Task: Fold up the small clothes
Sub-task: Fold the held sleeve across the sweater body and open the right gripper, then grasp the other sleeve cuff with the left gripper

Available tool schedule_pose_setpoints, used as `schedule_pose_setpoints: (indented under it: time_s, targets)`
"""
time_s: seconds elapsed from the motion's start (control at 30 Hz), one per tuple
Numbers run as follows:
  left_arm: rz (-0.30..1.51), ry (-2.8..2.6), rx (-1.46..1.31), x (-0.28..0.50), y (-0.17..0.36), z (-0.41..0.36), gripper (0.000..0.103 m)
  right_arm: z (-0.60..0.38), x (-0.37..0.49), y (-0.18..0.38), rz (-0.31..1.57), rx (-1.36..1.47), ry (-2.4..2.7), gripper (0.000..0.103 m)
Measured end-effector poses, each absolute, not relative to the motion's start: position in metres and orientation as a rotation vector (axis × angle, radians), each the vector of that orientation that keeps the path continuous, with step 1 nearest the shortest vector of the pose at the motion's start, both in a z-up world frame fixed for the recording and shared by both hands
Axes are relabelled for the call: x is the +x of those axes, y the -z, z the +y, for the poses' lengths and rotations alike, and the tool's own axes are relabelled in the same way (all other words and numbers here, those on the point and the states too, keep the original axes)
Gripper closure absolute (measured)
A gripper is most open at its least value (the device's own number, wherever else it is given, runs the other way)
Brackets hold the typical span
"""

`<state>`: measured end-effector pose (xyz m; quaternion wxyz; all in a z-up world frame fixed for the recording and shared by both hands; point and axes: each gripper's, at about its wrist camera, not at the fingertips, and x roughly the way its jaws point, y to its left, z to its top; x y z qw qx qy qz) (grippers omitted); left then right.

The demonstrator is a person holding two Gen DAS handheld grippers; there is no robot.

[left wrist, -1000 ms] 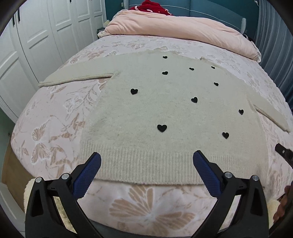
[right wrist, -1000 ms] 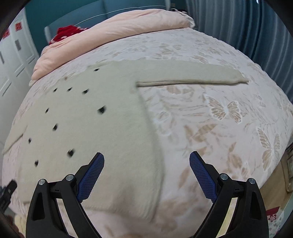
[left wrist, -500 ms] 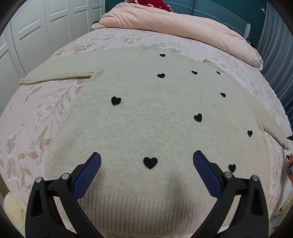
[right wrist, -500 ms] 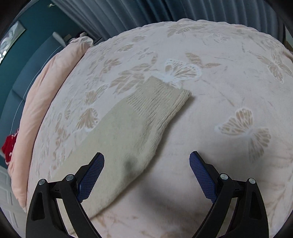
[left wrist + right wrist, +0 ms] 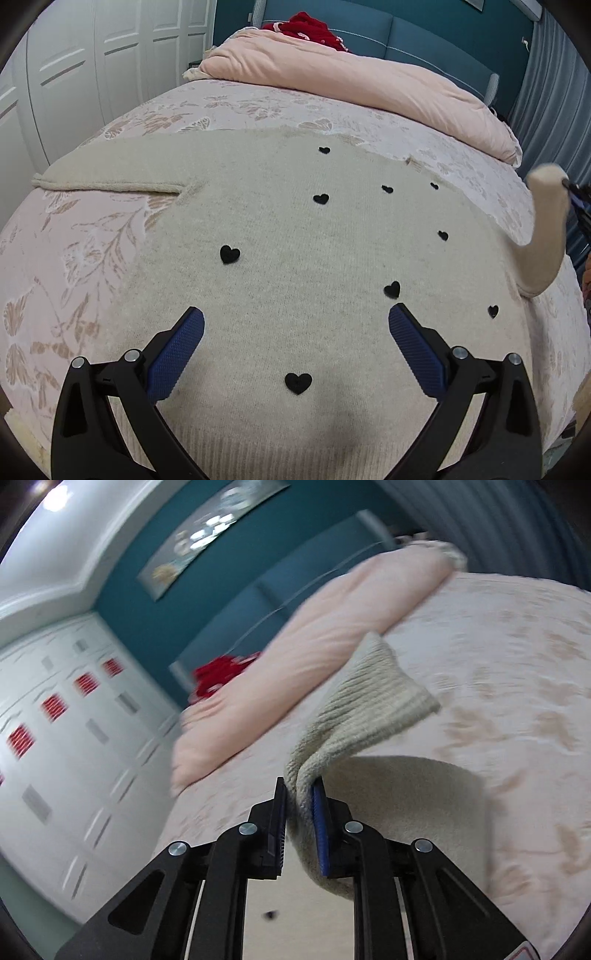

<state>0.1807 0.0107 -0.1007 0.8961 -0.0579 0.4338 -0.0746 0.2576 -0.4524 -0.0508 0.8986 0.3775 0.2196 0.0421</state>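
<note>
A beige knit sweater (image 5: 295, 229) with small black hearts lies flat on the floral bed cover (image 5: 74, 266). My left gripper (image 5: 295, 321) hovers open over its lower body, nothing between the blue pads. The sweater's left sleeve (image 5: 110, 177) lies stretched out flat. In the right wrist view my right gripper (image 5: 299, 790) is closing its jaws on the right sleeve (image 5: 373, 701), with the knit pinched between the pads near the ribbed cuff. In the left wrist view that raised sleeve (image 5: 546, 229) curves up off the bed at the far right.
A rolled pink duvet (image 5: 351, 85) with a red garment (image 5: 314, 27) on it lies at the head of the bed. White wardrobe doors (image 5: 92, 74) stand to the left. Blue-grey curtains (image 5: 554, 110) hang on the right.
My right gripper closed on the right sleeve near its cuff and lifted it off the bed, swinging up and round. My left gripper crept forward over the sweater body, still open.
</note>
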Motion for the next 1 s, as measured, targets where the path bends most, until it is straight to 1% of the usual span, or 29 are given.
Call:
schedule_pose_setpoints:
  time_s: [0.07, 0.13, 0.17, 0.23, 0.33, 0.37, 0.47, 0.57, 0.63, 0.67, 0.73, 0.77, 0.8, 0.87, 0.9, 0.93, 0.97, 1.0]
  targets:
    - [0.896, 0.164, -0.167, 0.186, 0.096, 0.017, 0.005, -0.378, 0.289, 0.04, 0.495, 0.725, -0.283, 0.083]
    - [0.896, 0.163, -0.214, 0.193, 0.091, 0.023, 0.005, -0.315, 0.314, 0.051, 0.568, 0.69, -0.403, 0.071]
    - [0.9, 0.172, -0.238, 0.198, 0.09, 0.026, 0.005, -0.289, 0.325, 0.063, 0.619, 0.665, -0.412, 0.066]
    - [0.928, 0.191, -0.275, 0.211, 0.091, 0.03, 0.005, -0.257, 0.334, 0.09, 0.712, 0.646, -0.397, 0.066]
    - [0.96, 0.223, -0.331, 0.237, 0.095, 0.036, 0.005, -0.259, 0.313, 0.119, 0.759, 0.711, -0.34, 0.066]
    - [0.967, 0.232, -0.353, 0.248, 0.098, 0.037, 0.005, -0.269, 0.3, 0.127, 0.766, 0.742, -0.31, 0.064]
    - [1.034, 0.263, -0.448, 0.293, 0.113, 0.037, 0.005, -0.305, 0.26, 0.143, 0.78, 0.761, -0.155, 0.05]
    - [1.11, 0.254, -0.534, 0.337, 0.138, 0.029, 0.005, -0.348, 0.236, 0.16, 0.797, 0.802, -0.035, 0.046]
    - [1.165, 0.241, -0.604, 0.36, 0.156, 0.022, 0.006, -0.366, 0.231, 0.177, 0.817, 0.865, 0.004, 0.046]
    - [1.18, 0.244, -0.637, 0.369, 0.163, 0.018, 0.011, -0.374, 0.231, 0.183, 0.822, 0.89, 0.018, 0.046]
    - [1.172, 0.235, -0.65, 0.378, 0.17, 0.011, 0.032, -0.386, 0.236, 0.194, 0.826, 0.922, 0.048, 0.046]
    - [1.165, 0.236, -0.641, 0.383, 0.171, 0.007, 0.059, -0.388, 0.24, 0.198, 0.82, 0.942, 0.046, 0.046]
    - [1.168, 0.248, -0.64, 0.387, 0.172, 0.004, 0.077, -0.389, 0.243, 0.201, 0.813, 0.963, 0.045, 0.046]
    - [1.163, 0.252, -0.649, 0.394, 0.171, 0.002, 0.088, -0.393, 0.252, 0.205, 0.788, 1.0, 0.052, 0.046]
    - [1.149, 0.246, -0.643, 0.395, 0.166, 0.002, 0.092, -0.392, 0.258, 0.204, 0.777, 1.005, 0.053, 0.05]
    - [1.13, 0.25, -0.636, 0.397, 0.161, 0.002, 0.093, -0.392, 0.265, 0.201, 0.772, 0.998, 0.053, 0.059]
    - [1.095, 0.277, -0.64, 0.399, 0.151, 0.003, 0.094, -0.392, 0.272, 0.196, 0.772, 0.981, 0.051, 0.092]
    - [1.054, 0.292, -0.629, 0.399, 0.137, 0.003, 0.095, -0.393, 0.277, 0.189, 0.76, 0.977, 0.031, 0.094]
